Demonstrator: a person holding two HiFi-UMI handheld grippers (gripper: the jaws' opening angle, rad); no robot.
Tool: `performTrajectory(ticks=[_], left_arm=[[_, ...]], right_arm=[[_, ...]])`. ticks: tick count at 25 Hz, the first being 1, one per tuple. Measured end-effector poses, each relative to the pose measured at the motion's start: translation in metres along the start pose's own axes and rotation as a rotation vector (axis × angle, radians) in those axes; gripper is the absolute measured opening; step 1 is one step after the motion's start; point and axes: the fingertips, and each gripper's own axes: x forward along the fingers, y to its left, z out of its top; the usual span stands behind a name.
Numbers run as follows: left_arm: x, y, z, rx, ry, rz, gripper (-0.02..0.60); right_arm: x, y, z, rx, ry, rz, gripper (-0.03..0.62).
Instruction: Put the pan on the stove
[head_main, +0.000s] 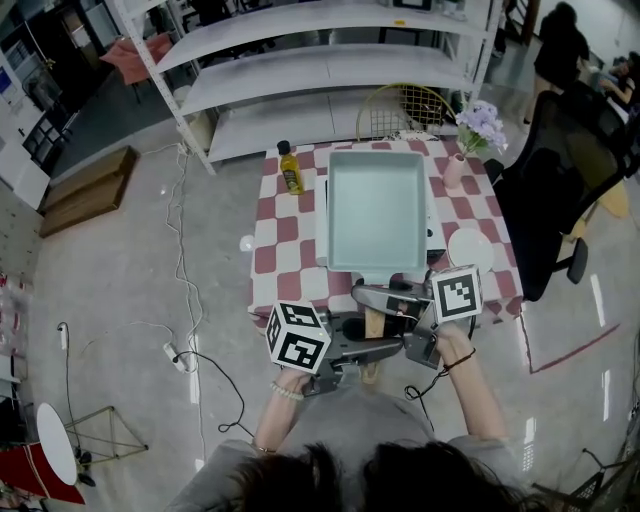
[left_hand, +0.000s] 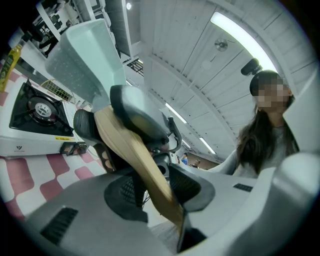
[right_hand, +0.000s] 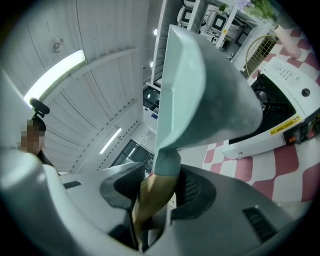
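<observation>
A square pale-green pan (head_main: 376, 210) hangs over the white gas stove (head_main: 433, 222) on the checked table (head_main: 283, 243). Its wooden handle (head_main: 373, 323) points back toward me. Both grippers are shut on that handle: my left gripper (head_main: 362, 350) holds it near the end, my right gripper (head_main: 396, 304) closer to the pan. In the left gripper view the handle (left_hand: 145, 165) runs between the jaws of the left gripper (left_hand: 159, 187), and the stove (left_hand: 35, 112) lies below the pan (left_hand: 85, 60). In the right gripper view the right gripper (right_hand: 156, 189) clamps the handle (right_hand: 152, 197) under the pan (right_hand: 200, 90).
An oil bottle (head_main: 290, 168) stands at the table's far left. At the right are a vase of flowers (head_main: 470, 140) and a white plate (head_main: 468, 248). A wire basket (head_main: 405, 110) and shelving (head_main: 320, 60) are behind. A black office chair (head_main: 560, 180) sits right of the table.
</observation>
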Motion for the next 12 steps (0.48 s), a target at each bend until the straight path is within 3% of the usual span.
performTrajectory(ticks=[12], left_arm=[[-0.009, 0.026, 0.013, -0.007, 0.028, -0.035, 0.138]], right_arm=[[0.011, -0.021, 0.022, 0.021, -0.038, -0.011, 0.182]])
